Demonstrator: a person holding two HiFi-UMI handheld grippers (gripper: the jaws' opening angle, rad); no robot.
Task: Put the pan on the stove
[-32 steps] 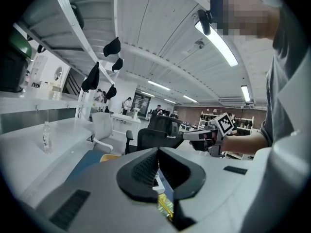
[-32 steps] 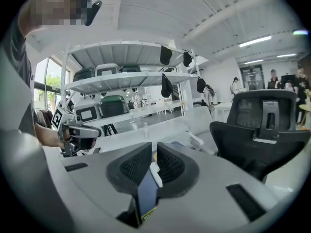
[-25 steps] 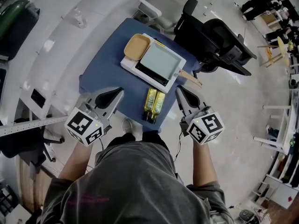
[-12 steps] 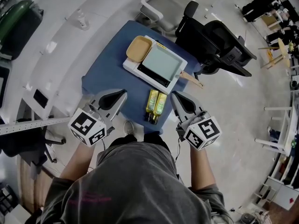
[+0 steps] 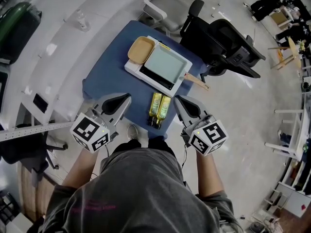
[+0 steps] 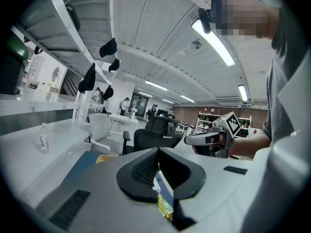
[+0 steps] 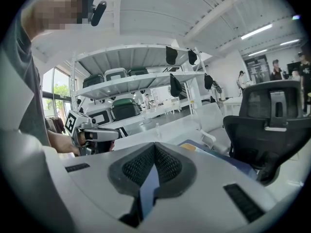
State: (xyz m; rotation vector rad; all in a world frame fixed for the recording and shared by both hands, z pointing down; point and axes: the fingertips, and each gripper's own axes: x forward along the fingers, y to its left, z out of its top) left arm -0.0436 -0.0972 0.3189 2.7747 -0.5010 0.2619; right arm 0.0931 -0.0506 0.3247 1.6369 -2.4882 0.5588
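A pale green square pan [image 5: 166, 63] with a wooden handle [image 5: 197, 81] rests on the white stove [image 5: 146, 74] at the far side of the blue table [image 5: 109, 67]. My left gripper [image 5: 126, 97] hangs over the table's near left edge, shut and empty. My right gripper [image 5: 178, 100] is off the near right corner, also shut with nothing in it. Both point toward the stove from well short of it. In the left gripper view the jaws [image 6: 157, 153] meet; in the right gripper view [image 7: 154, 148] they meet too.
Two yellow oil bottles [image 5: 159, 109] lie side by side between the grippers at the near table edge. A tan dish [image 5: 141, 49] sits by the stove's far left corner. A black office chair [image 5: 223, 42] and a white chair [image 5: 163, 6] stand behind the table.
The right gripper has drifted left, closer to the oil bottles. The left gripper has barely shifted. Pan, stove and bottles have stayed put.
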